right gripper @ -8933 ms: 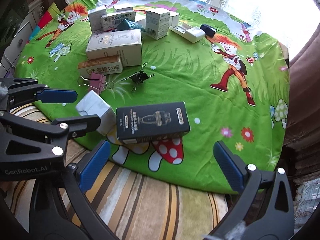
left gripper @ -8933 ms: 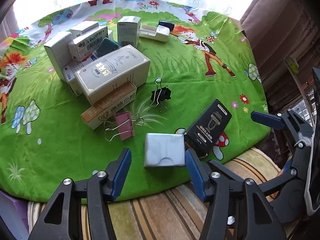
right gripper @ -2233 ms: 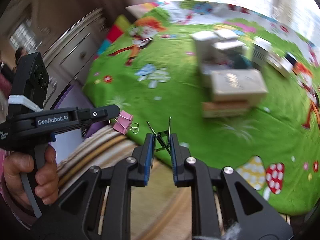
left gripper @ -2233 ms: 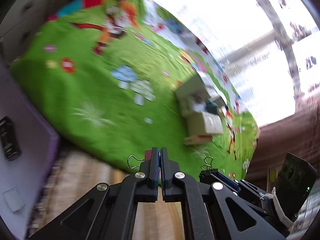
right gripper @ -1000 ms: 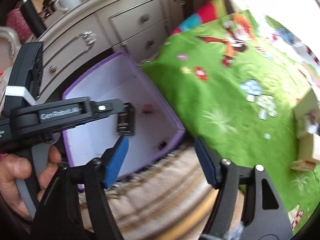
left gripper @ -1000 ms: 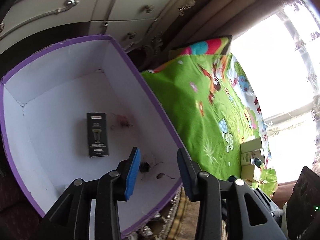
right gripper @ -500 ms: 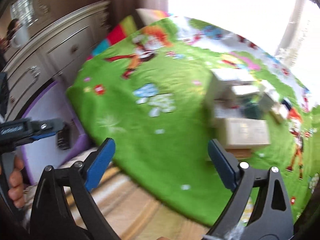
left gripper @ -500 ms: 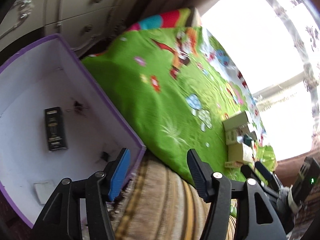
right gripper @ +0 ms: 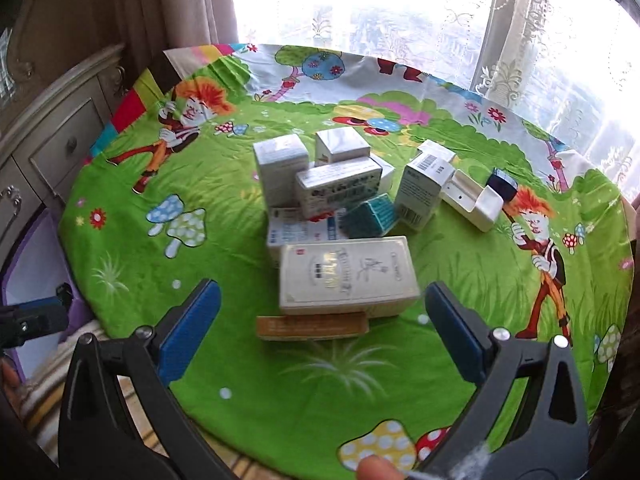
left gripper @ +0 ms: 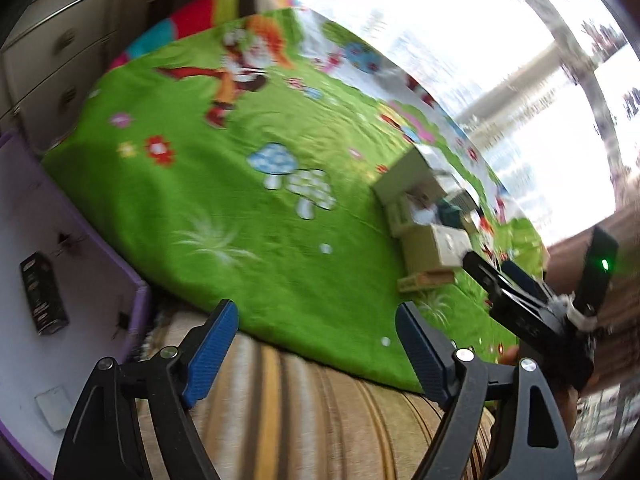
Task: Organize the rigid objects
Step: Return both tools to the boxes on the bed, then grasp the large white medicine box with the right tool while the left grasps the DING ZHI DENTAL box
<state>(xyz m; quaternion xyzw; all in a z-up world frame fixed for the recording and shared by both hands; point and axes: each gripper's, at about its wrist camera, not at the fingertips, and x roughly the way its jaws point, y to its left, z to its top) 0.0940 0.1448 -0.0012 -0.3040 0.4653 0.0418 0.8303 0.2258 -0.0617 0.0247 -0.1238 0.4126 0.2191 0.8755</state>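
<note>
In the left wrist view, the purple bin fills the left edge of the frame. A black box lies on its white floor, a small white box sits lower left, and two dark clips rest near the wall. At the bottom centre, the left gripper is spread wide and holds nothing, over the striped cushion. The green cloth stretches above it. The blurred pile of boxes sits at centre right, and the right gripper's black body shows at the right edge.

In the right wrist view, a corner of the bin shows at the far left, with the left gripper's blue tip just before it. The right gripper is at the bottom centre, released and empty. Between its fingers lies a cream box, with a flat orange box touching its near side. Above these are a teal box and several white cartons. A white charger lies to the right, a dark block at its end.
</note>
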